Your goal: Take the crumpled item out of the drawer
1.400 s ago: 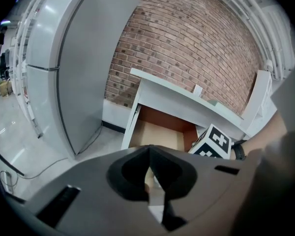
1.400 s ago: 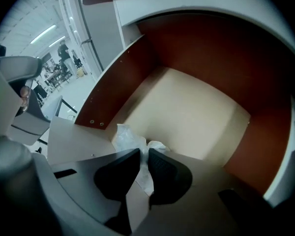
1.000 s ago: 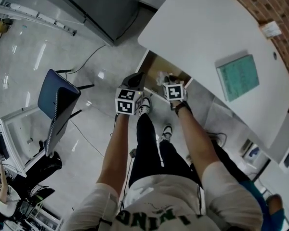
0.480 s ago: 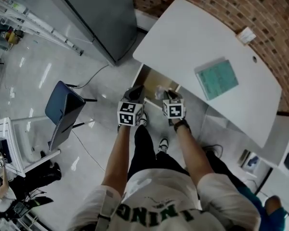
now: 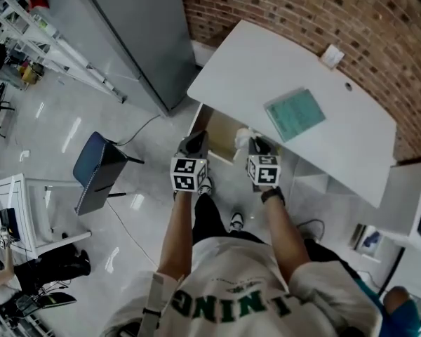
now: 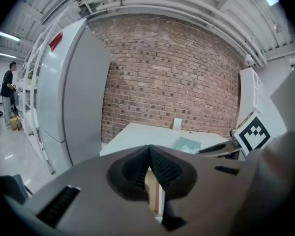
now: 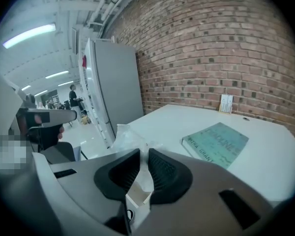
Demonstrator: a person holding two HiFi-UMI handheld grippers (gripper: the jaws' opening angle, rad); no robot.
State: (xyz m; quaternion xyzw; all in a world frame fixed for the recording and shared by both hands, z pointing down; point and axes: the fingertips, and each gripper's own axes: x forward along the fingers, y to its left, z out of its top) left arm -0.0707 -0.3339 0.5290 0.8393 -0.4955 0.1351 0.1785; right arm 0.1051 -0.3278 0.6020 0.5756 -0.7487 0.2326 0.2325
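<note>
Holding the crumpled clear wrapper [image 7: 129, 137] pinched in your right gripper [image 7: 143, 155], you have it above the open drawer [image 5: 216, 128], level with the white desk [image 5: 281, 65]. Your left gripper [image 6: 149, 151] is closed, empty. Likely next: set it down.

- A red brick wall [image 5: 302, 20] ran behind the white table [image 5: 266, 62].
- The pale, glossy floor [image 5: 56, 132] threw back the light.
- A tall grey cabinet [image 5: 126, 34] stood left of the table.
- A blue chair [image 5: 98, 170] sat out on the floor.
- Strip lights [image 7: 29, 36] glowed overhead.
</note>
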